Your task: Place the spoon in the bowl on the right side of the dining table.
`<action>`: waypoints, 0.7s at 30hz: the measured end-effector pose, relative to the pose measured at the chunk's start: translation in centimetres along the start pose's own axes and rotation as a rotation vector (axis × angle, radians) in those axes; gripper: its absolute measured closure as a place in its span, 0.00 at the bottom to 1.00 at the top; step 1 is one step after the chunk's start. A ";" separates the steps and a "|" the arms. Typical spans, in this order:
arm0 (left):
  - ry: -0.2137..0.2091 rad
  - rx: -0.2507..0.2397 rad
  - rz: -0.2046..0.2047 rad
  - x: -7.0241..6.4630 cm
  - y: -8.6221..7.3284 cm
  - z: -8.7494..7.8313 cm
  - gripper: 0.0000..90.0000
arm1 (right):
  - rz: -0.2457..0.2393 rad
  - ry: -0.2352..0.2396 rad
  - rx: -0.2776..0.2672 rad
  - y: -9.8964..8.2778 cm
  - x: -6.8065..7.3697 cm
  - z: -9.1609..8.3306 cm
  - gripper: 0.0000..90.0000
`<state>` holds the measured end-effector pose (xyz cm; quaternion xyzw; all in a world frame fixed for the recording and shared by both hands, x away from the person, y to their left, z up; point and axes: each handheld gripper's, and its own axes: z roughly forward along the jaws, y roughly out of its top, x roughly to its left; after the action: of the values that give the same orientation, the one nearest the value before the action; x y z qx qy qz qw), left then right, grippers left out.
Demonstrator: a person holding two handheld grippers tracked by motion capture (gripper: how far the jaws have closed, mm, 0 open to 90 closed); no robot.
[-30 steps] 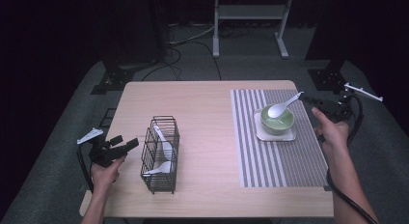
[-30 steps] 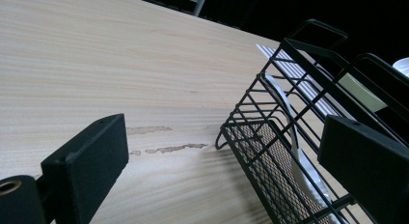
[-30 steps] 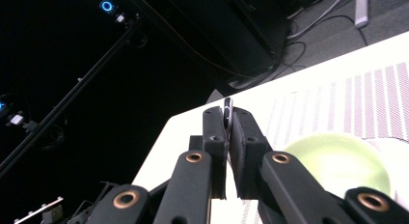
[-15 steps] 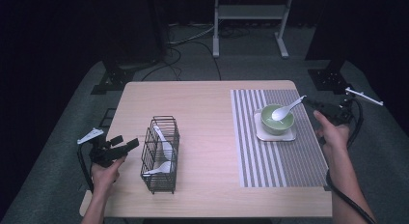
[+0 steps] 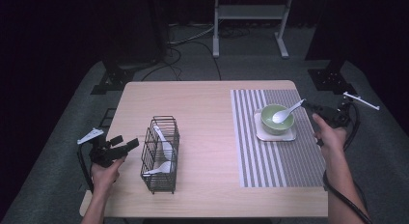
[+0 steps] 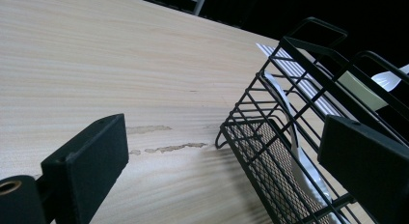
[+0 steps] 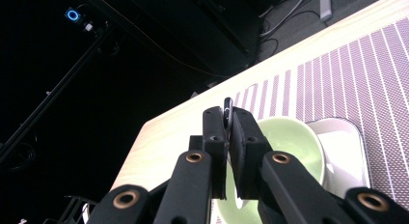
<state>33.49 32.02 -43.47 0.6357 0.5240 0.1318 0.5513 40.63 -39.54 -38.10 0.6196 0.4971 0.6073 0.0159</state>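
Spoon (image 5: 285, 113): 1 pinched in R tongs (image 5: 308, 106) over 1 bowl (image 5: 276, 120); 2 more in basket (image 5: 160, 154); L tongs (image 5: 130, 145) wide, empty.

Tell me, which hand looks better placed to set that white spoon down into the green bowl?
The right. Its tongs are already shut on the white spoon, whose scoop is over the green bowl. The left tongs stand open beside the wire basket, far across the table.
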 end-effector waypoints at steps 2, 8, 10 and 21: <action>0.000 0.000 0.000 0.0 0.0 0.0 0.03 | 0.001 -0.003 -0.001 -0.1 -0.1 0.1 0.95; 0.000 0.001 -0.001 0.0 0.0 0.0 0.03 | 0.007 -0.002 -0.003 -0.3 -0.5 0.6 0.95; 0.000 0.001 -0.001 0.0 0.0 0.0 0.03 | 0.011 -0.003 0.000 -0.4 -0.6 0.7 0.95; 0.001 -0.001 -0.001 0.0 0.0 0.0 0.03 | 0.028 -0.004 0.005 -0.9 -1.3 1.5 0.95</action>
<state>33.45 31.99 -43.46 0.6350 0.5247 0.1321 0.5514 41.59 -39.04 -40.02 0.6279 0.4899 0.6048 0.0068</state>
